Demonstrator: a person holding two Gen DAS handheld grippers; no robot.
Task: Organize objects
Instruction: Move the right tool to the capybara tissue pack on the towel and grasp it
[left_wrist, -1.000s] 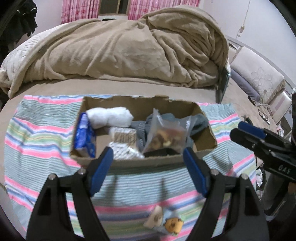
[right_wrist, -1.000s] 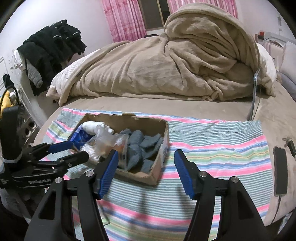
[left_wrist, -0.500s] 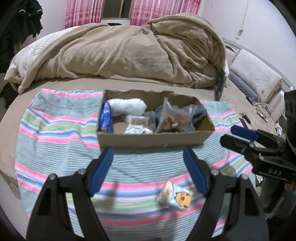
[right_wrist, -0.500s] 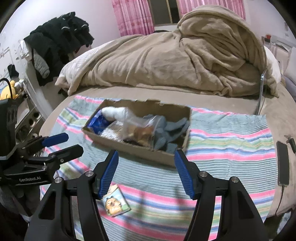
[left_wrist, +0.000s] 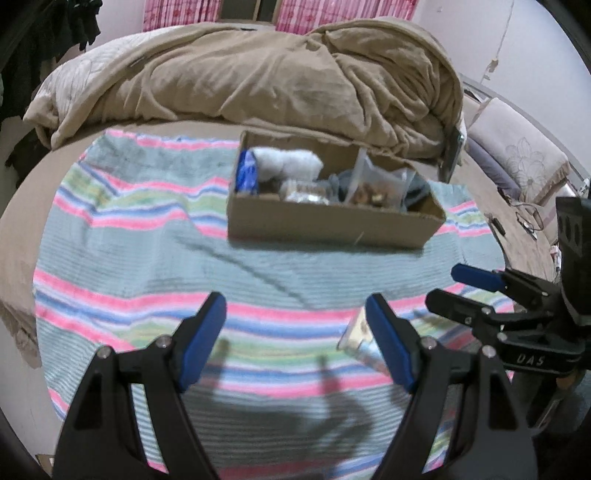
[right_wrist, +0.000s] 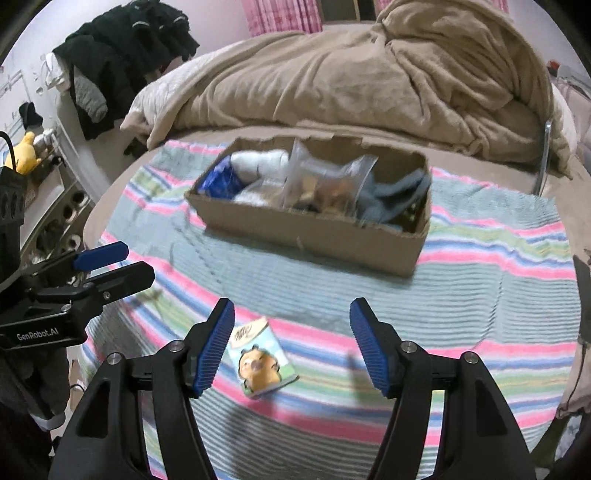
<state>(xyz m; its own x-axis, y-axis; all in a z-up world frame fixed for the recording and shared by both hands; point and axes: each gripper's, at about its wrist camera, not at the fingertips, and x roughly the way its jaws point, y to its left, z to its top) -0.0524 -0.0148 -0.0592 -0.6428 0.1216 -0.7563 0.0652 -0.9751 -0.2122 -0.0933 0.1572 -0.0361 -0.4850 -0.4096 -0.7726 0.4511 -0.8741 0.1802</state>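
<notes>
Left gripper (left_wrist: 295, 325) was held above the striped towel (left_wrist: 147, 258), jaws spread wide, nothing between the blue pads (left_wrist: 201, 339). Right gripper (right_wrist: 291, 339) likewise hung over the towel, jaws spread wide and holding nothing. In the left wrist view the right gripper showed at the right edge, fingers apart; in the right wrist view the left gripper showed at the left edge, fingers apart too.

A small snack packet (right_wrist: 260, 358) with a cartoon animal lay flat on the towel, just beside the inner face of the right gripper's left pad (right_wrist: 216, 347), not touching as far as could be told. In the left view the same packet was mostly hidden behind the left gripper's right finger, only a blurred corner visible.

Cardboard box (right_wrist: 317, 229) sat on the towel farther back, well apart from both grippers. Inside it: a blue packet (right_wrist: 218, 179) at the left end, a white roll (right_wrist: 258, 160) behind it, a clear plastic bag (right_wrist: 325, 181) with brownish contents standing in the middle, grey cloth (right_wrist: 395, 195) at the right end. Other box contents were too blurred to name.

A beige blanket (left_wrist: 277, 74) was heaped on the bed behind the box. Dark clothes (right_wrist: 122, 55) hung at upper left in the right view, pink curtains (left_wrist: 332, 14) at the top.
</notes>
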